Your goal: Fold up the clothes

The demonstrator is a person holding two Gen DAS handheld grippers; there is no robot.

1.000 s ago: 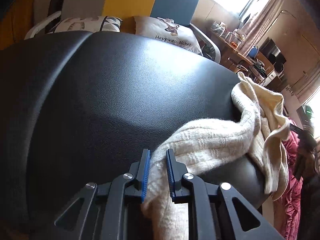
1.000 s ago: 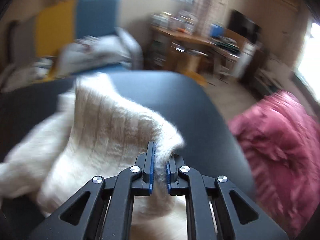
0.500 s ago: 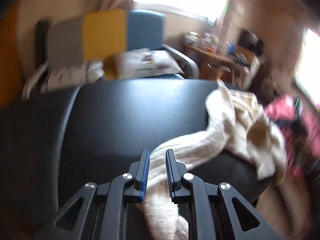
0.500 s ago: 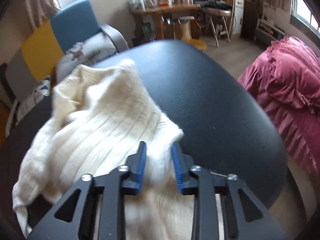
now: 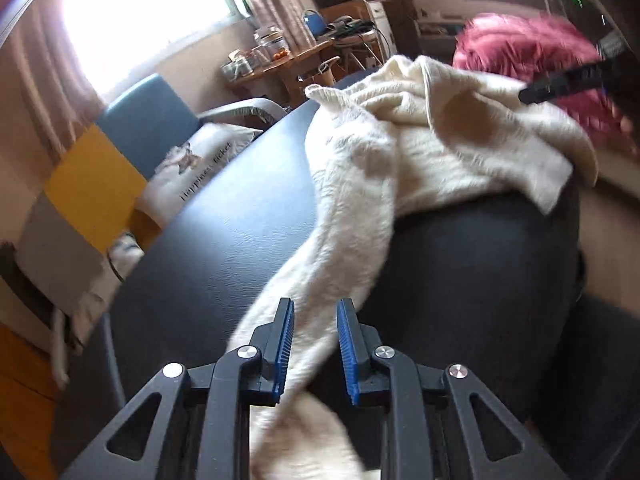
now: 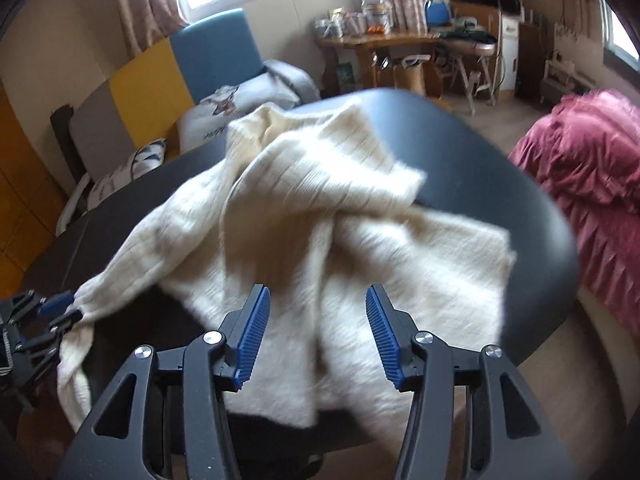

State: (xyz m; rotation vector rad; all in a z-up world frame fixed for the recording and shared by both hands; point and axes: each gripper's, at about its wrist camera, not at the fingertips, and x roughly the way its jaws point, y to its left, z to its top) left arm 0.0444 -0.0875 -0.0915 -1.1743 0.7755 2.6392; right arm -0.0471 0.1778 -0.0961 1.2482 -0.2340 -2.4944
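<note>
A cream knitted sweater [image 6: 320,184] lies crumpled on the round black table [image 6: 500,168]. One sleeve [image 5: 340,240] trails from the pile toward me and runs between the blue pads of my left gripper [image 5: 315,320]. Those jaws are opening, but the pads still pinch the sleeve, and its end hangs below them. In the right wrist view the left gripper [image 6: 64,312] sits at the far left with the sleeve gathered in it. My right gripper [image 6: 316,308] hovers over the sweater's near edge. Its jaws are opening wide, with fabric beneath them but untouched by the pads.
A crimson quilt [image 6: 592,168] is heaped to the right of the table. Behind the table stands a sofa with blue, yellow and grey back panels [image 6: 212,48] and a printed cushion [image 5: 196,164]. A cluttered wooden desk [image 6: 380,40] stands by the window.
The right gripper let go of the sweater's edge, opened and drew back. The left gripper rolled and moved sideways with the sleeve still in it, and its jaws widened slightly.
</note>
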